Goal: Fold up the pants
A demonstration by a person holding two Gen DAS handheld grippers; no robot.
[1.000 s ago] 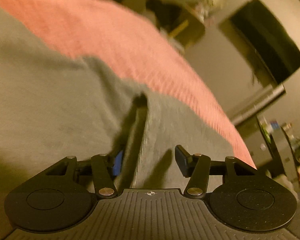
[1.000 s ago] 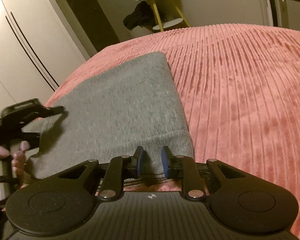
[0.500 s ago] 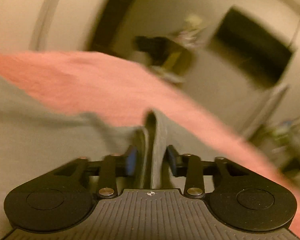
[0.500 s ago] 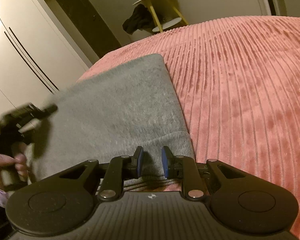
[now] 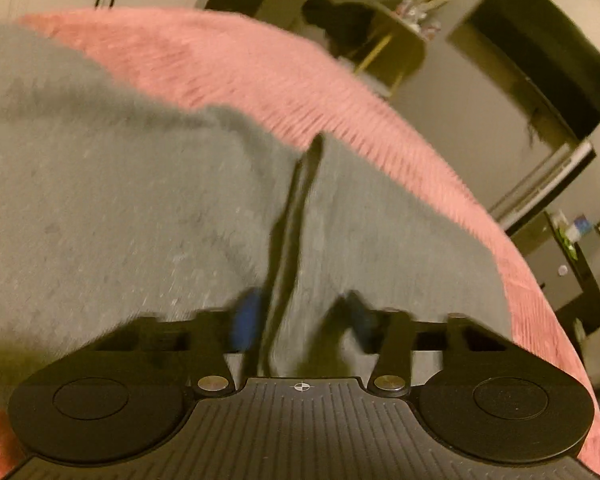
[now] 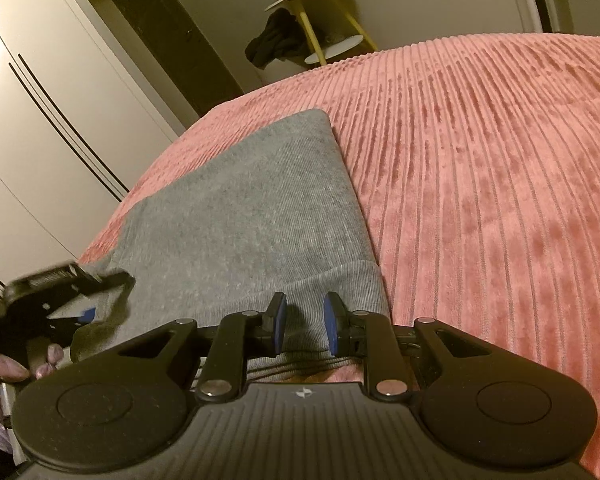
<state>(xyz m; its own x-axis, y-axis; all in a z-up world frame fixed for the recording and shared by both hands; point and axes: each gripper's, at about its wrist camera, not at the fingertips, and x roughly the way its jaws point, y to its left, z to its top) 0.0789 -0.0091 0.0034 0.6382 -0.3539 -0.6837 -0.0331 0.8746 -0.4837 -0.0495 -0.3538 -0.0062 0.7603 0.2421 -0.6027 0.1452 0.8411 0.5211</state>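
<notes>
Grey pants lie flat on a pink ribbed bedspread. My right gripper sits at their near ribbed edge, its blue pads shut on a bunch of that fabric. In the left wrist view a raised fold of the pants runs up between the jaws of my left gripper. Those jaws are closing, with a shadowed gap still beside the right pad; the picture is blurred. The right wrist view shows the left gripper at the pants' left corner, held by a hand.
The bedspread stretches wide to the right of the pants. Beyond the bed stand a yellow side table with a dark cloth hanging from it, pale wardrobe doors and a dark screen on the wall.
The left gripper's jaws have narrowed around a fold of the pants, and it has shifted nearer and lower in the right wrist view. The right gripper has kept still.
</notes>
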